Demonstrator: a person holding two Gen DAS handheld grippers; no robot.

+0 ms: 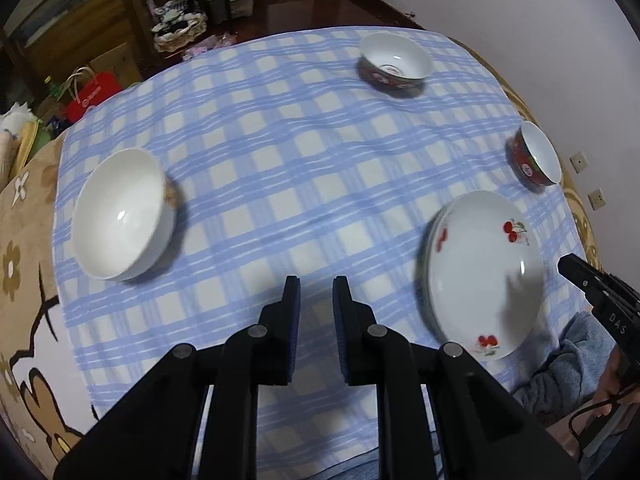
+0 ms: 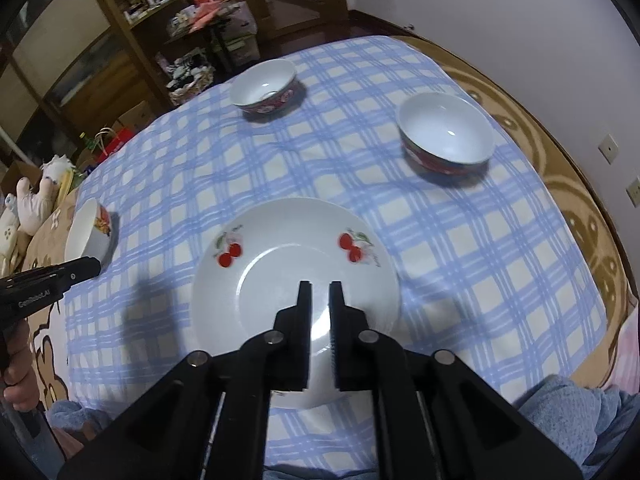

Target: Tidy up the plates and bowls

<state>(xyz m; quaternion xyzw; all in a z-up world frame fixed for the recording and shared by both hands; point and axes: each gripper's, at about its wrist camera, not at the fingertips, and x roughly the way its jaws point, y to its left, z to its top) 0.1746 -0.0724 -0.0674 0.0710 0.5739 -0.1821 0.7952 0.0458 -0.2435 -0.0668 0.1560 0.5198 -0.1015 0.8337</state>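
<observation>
A stack of white cherry-patterned plates lies near the table's front edge. A white bowl sits at the left. Two red-sided bowls stand farther back, one at the far middle and one at the right. My left gripper hovers empty over the cloth left of the plates, jaws a little apart. My right gripper hovers above the top plate, jaws a little apart and empty; it also shows at the right of the left wrist view.
A blue-and-white checked cloth covers the table. Wooden shelves with clutter and bags stand beyond the far left edge. A white wall is to the right.
</observation>
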